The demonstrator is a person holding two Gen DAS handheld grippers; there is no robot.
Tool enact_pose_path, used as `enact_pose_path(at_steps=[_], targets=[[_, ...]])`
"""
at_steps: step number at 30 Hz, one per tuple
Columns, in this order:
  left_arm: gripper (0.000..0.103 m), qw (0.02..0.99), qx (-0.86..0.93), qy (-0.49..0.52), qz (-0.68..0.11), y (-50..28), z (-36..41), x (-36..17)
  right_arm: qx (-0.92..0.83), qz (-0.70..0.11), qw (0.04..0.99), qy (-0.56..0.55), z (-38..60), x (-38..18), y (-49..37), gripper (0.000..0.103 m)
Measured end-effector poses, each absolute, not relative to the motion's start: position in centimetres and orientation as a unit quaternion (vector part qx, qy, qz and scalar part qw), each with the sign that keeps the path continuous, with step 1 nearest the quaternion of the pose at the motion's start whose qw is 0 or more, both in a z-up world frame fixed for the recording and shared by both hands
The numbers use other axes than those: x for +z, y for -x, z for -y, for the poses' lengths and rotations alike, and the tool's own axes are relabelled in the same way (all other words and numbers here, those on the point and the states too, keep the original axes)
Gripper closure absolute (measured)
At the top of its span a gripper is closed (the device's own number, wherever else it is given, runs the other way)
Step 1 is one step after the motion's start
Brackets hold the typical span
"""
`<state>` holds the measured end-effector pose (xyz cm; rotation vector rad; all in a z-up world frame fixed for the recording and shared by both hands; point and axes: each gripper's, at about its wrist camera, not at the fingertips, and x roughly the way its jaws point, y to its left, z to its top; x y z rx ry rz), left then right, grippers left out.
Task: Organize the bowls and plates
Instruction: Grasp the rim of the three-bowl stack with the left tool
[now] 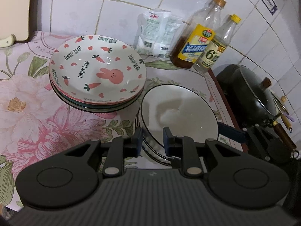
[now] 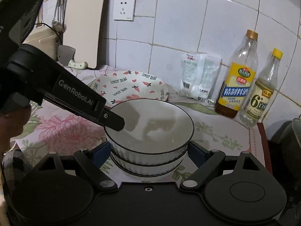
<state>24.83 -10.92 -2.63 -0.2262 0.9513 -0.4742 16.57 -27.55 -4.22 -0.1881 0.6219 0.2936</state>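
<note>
Just in front of the left hand-held gripper (image 1: 152, 139) sat a stack of white bowls (image 2: 148, 131) with thin black rims. The gripper's two fingers straddled the near rim of the top bowl, one outside the wall and one inside. They stood close together but did not look pressed tight on the rim. The right hand-held gripper (image 2: 149, 150) was spread wide, with a blue pad on each side of the stack and not squeezing it.

Beyond the left gripper and to its left stood a stack of plates (image 1: 97, 71) with pink bunnies and carrots. Past the bowls, by the wall, stood two bottles (image 2: 236, 75) and some white bags (image 2: 199, 75).

The top bowl looked like it was being set into the stack. To do that well, the left gripper should let go slowly and lift straight up, so the rim does not catch. The right gripper should stay low and near, ready to steady the stack. The bowls are smooth and could slide or tip.
</note>
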Motion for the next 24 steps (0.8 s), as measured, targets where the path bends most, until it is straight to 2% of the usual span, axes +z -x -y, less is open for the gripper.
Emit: enact_pose_path(at_steps=[5,9,18,24], targets=[[0.077,0.856,-0.247,0.118,-0.438,-24.0,10.2,-2.2,0.147,-0.279,0.945,0.089,28.3,-3.7,-15.0,0.012],[0.069,0.865,-0.258,0.113,-0.415,-22.6,9.5,-1.3,0.147,-0.261,0.951,0.081,28.6,-3.2,-13.3,0.012],[0.062,0.887,-0.266,0.098,-0.364,-18.9,7.8,-0.5,0.154,-0.244,0.956,0.055,28.6,-3.5,-9.7,0.012],[0.061,0.888,-0.284,0.122,-0.341,-17.6,6.4,-1.3,0.163,-0.244,0.955,0.035,28.3,-4.5,-8.5,0.011]])
